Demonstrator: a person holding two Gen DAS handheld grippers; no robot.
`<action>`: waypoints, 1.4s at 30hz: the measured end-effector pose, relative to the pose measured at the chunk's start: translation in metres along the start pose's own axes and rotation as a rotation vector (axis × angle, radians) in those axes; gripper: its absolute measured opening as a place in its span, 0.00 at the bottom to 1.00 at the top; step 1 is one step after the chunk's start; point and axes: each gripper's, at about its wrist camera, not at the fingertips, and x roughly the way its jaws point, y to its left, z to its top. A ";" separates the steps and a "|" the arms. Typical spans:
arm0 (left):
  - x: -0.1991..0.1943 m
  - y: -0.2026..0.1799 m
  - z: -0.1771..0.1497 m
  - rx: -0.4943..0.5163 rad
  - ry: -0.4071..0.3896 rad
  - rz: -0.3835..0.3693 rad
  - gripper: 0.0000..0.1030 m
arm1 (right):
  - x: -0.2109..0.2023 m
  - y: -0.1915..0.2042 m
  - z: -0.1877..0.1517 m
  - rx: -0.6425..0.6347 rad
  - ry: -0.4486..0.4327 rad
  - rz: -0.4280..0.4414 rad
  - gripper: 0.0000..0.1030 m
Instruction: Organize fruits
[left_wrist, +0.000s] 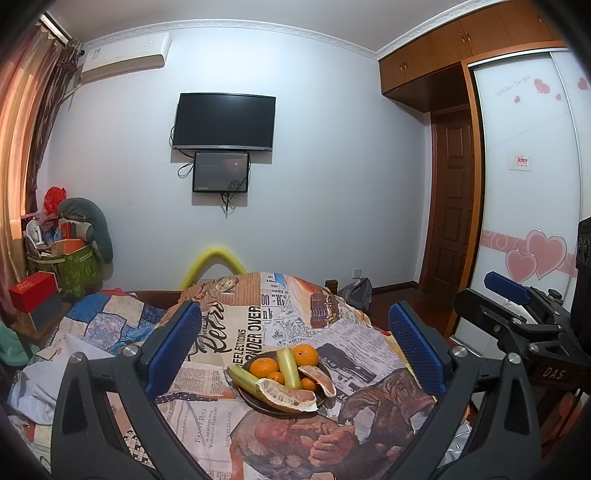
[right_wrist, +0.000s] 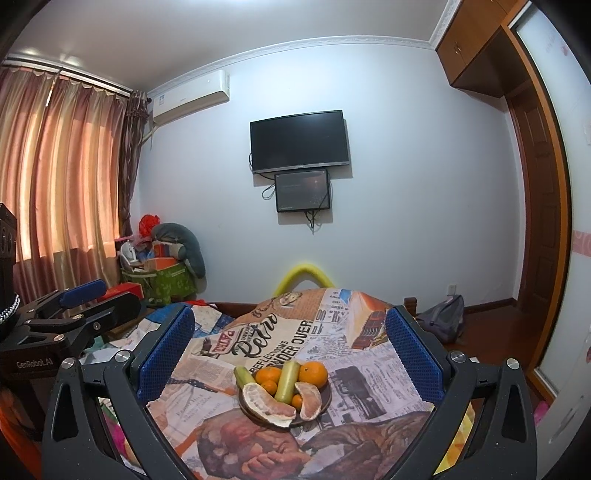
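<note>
Fruit (left_wrist: 284, 376) all gathered on dark plate (left_wrist: 325, 369), middle of printed tablecloth (left_wrist: 229, 332). Left gripper (left_wrist: 293, 347) and right gripper (right_wrist: 290, 347) both wide apart, holding nothing. Could be sorted already, or waiting for sorting.

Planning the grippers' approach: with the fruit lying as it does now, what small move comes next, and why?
Hard to say: all the fruit sits heaped on the dark round plate, both tongs open and empty above it. That fits sorting about to start or just ended. Probably hold off.
</note>
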 end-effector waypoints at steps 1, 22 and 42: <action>0.000 0.000 0.000 0.000 0.000 0.001 1.00 | 0.000 0.000 0.000 0.000 0.000 0.001 1.00; 0.003 0.002 0.001 -0.018 0.008 -0.010 1.00 | 0.000 -0.001 0.002 -0.007 0.002 -0.004 1.00; 0.005 0.001 -0.002 -0.017 0.021 -0.028 1.00 | 0.001 -0.002 0.001 -0.009 0.010 -0.007 1.00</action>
